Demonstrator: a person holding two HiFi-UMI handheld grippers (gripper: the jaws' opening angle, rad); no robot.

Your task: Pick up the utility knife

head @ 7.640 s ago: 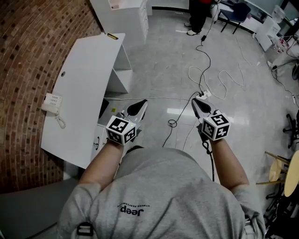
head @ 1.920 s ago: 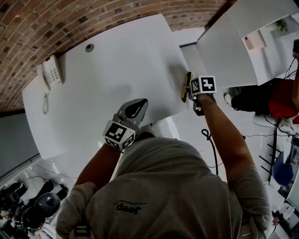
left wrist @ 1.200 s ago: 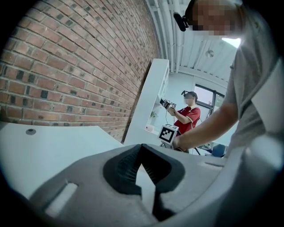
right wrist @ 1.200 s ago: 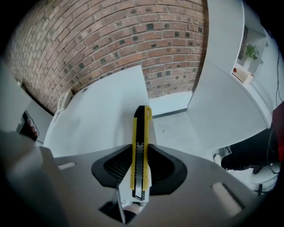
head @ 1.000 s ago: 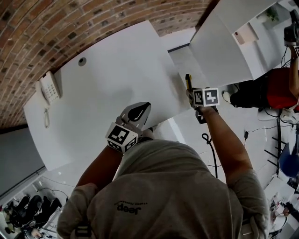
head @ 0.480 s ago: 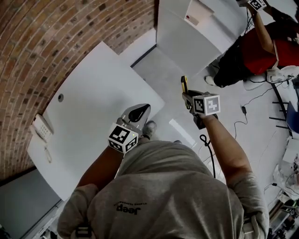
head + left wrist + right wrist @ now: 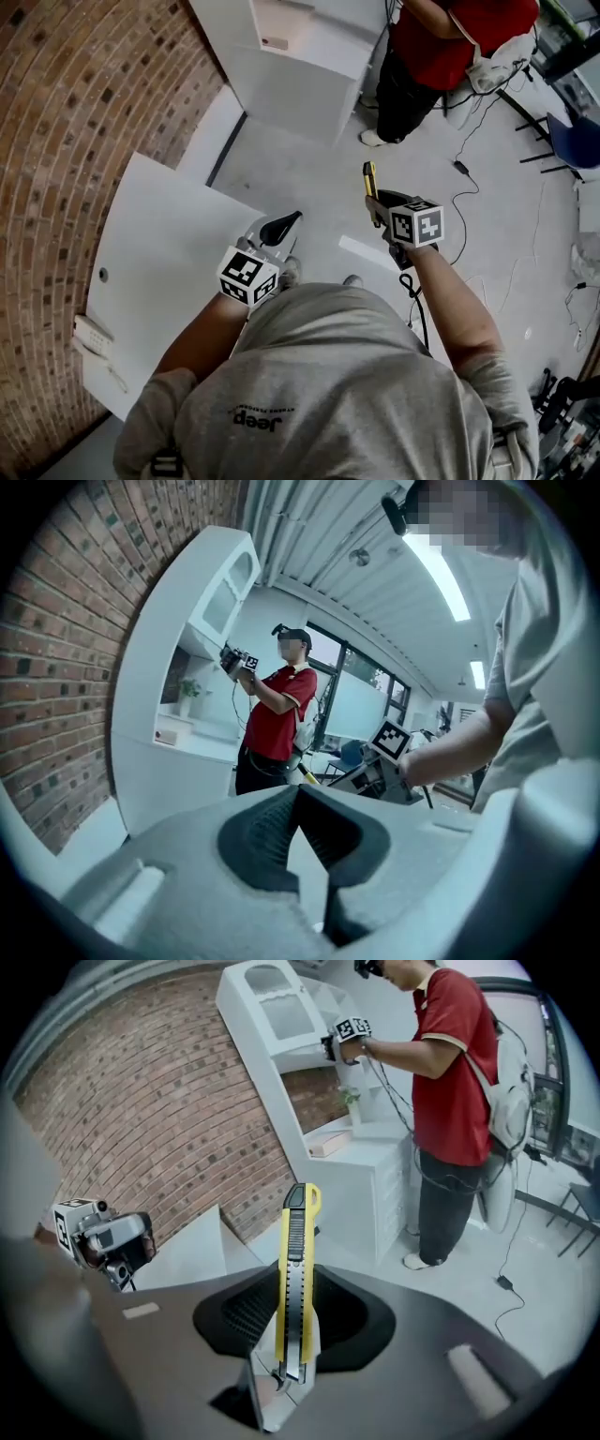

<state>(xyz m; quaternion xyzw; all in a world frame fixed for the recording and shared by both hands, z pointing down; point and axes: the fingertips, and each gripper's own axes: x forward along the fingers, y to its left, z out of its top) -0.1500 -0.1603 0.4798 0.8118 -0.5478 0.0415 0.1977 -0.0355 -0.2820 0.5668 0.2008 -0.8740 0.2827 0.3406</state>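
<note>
The right gripper [image 7: 377,211] is clenched on the knife [image 7: 295,1279]. Its two pads press the yellow body from either side low down, and most of the handle stands up out of the jaws, pointing away from the hand. The end sunk between the pads shows a bit of bare metal. That may be the blade end, but it is too deep in the jaws to be sure. The knife is in the air over open floor, well off the desk [image 7: 159,253], on the side away from the wall [image 7: 84,94]. Nothing else touches it.

The left gripper [image 7: 292,217] sits just past the desk's near edge, also over floor. Its own view shows the pads meeting at the tips with nothing between them, so it is closed and empty.

The desk top is bare but for a phone [image 7: 89,330] at the end nearest the wall. Beyond the desk's far end stands a white cabinet [image 7: 300,56]. Further out from the desk, a person in red [image 7: 441,47] stands beside the cabinet.

As I judge it, the pick-up is done: the knife is lifted, clear of the desk and firmly pinched. All that is left is to keep that grip steady.
</note>
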